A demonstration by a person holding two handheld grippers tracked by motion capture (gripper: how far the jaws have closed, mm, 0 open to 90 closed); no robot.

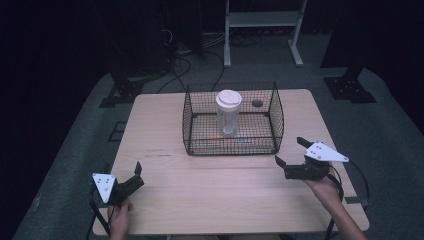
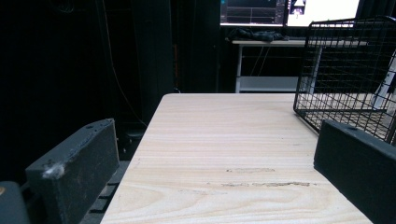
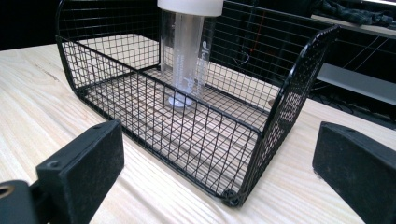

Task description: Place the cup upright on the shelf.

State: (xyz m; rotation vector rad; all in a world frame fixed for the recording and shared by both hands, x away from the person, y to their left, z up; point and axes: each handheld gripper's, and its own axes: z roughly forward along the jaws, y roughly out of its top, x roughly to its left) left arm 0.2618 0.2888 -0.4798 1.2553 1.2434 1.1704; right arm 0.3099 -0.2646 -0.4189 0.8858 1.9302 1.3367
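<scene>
A black wire basket (image 1: pixel 233 119) stands on the far middle part of a light wooden table (image 1: pixel 165 170), and a clear plastic tumbler (image 1: pixel 228 113) with a white lid stands upright inside it, on the basket floor, roughly at its centre. A small dark round mark or object (image 1: pixel 257 103) lies on the tabletop behind the basket; what it is cannot be told. The left gripper (image 1: pixel 131 175) is held by the person's left hand (image 1: pixel 120 217) near the table's near left corner, its jaws spread apart with nothing between them, well apart from the basket and off to its near left. In the left gripper view the two black jaws frame bare wood, with the basket's corner (image 2: pixel 348 74) ahead and to the right. The right gripper (image 1: pixel 291 151) is held by the right hand (image 1: pixel 327 187) at the near right of the table, jaws likewise wide apart and empty, near the basket's near right corner without touching it. In the right gripper view the basket (image 3: pixel 187 126) lies just ahead between the jaw tips, and the tumbler (image 3: pixel 187 51) stands farther in, behind the near wire wall.
</scene>
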